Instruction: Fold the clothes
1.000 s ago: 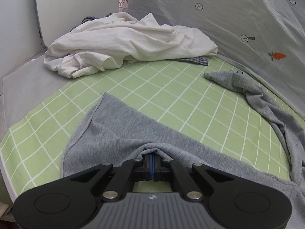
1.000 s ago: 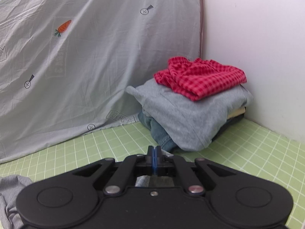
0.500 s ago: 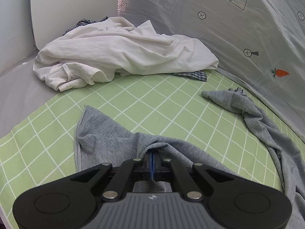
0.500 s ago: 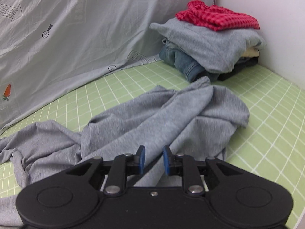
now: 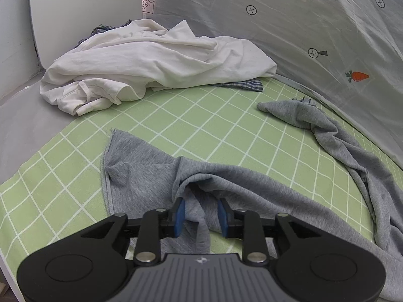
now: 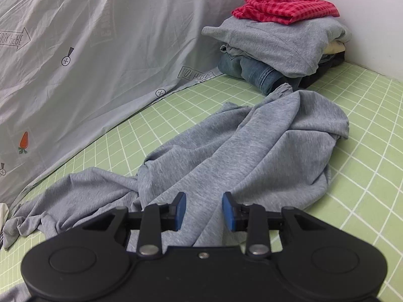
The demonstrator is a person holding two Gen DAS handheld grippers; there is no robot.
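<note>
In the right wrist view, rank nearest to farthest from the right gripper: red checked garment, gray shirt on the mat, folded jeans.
From the right gripper:
1. Gray shirt, spread on the mat directly ahead.
2. Folded jeans, low in the stack, far right.
3. Red checked garment, atop that stack, in the corner.

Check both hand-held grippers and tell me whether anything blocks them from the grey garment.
Nothing visible does. The left hand-held gripper and right hand-held gripper are open directly over the grey garment, with its cloth showing between their fingers.

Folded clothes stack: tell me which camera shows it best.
The right wrist view. The folded clothes stack sits whole in the far corner, red checked garment on top, jeans at the bottom. The left wrist view shows none of it.
</note>
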